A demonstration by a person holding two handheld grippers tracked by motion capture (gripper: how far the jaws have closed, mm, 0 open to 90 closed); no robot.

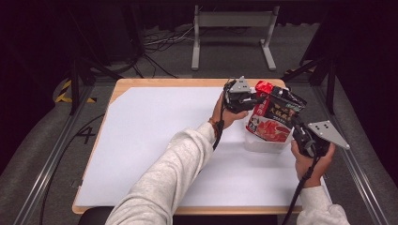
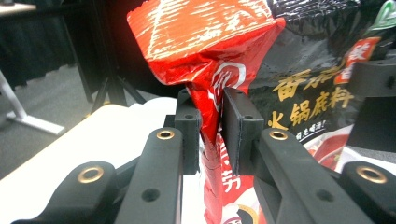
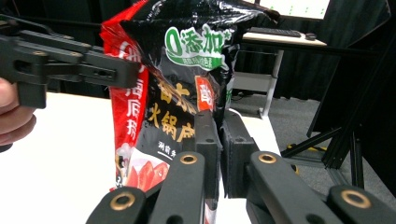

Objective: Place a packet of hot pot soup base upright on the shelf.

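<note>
Both tongs clamped on sauce packet (image 1: 274, 117): left gripper (image 1: 253, 99) pinched red edge, right gripper (image 1: 296, 129) black edge; packet hung over clear tub (image 1: 265, 144). Risk: slick foil slipping, packet dropping askew.

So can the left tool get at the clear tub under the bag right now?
Probably not: the left tool is shut on the bag, which hangs over the tub and covers it.

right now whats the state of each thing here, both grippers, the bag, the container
left gripper: shut on the sauce packet's red edge
right gripper: shut on the packet's other edge
sauce packet: sealed, crinkled, held upright between both grippers
clear container: on the table under the packet, open-topped as far as shows
</note>
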